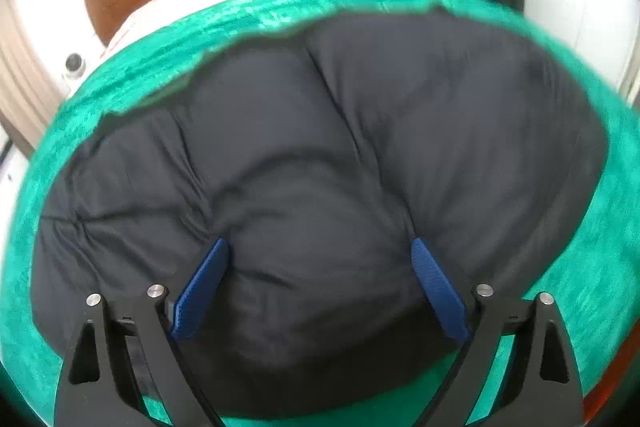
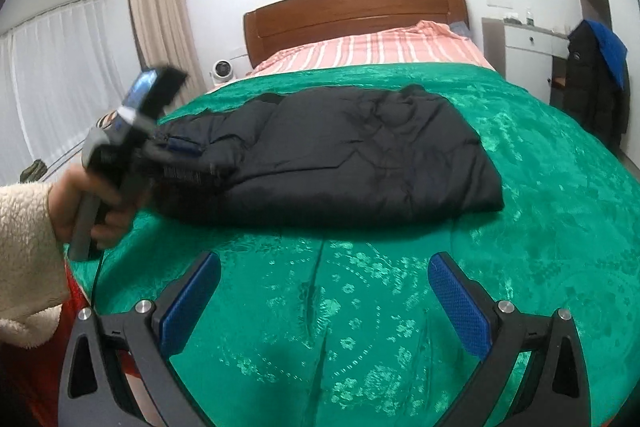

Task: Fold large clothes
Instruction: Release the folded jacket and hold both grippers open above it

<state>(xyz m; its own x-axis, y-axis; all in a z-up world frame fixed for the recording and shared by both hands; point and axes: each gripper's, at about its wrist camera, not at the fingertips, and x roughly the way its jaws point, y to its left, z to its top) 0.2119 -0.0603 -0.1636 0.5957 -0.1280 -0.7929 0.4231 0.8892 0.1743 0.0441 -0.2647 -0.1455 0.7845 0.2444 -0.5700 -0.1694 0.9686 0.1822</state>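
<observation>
Left wrist view: the left hand-held gripper (image 1: 320,251) stands wide over the folded dark padded jacket (image 1: 320,163), gripping nothing; no readable writing.

Right wrist view: the right hand-held gripper (image 2: 324,263) gapes empty above the green bedspread (image 2: 540,187), the jacket lying beyond it.

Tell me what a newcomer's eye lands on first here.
A dark padded jacket lies folded in the middle of a bright green bedspread. The left gripper hangs over its near end with fingers spread, and behind stands a brown wooden headboard.
</observation>
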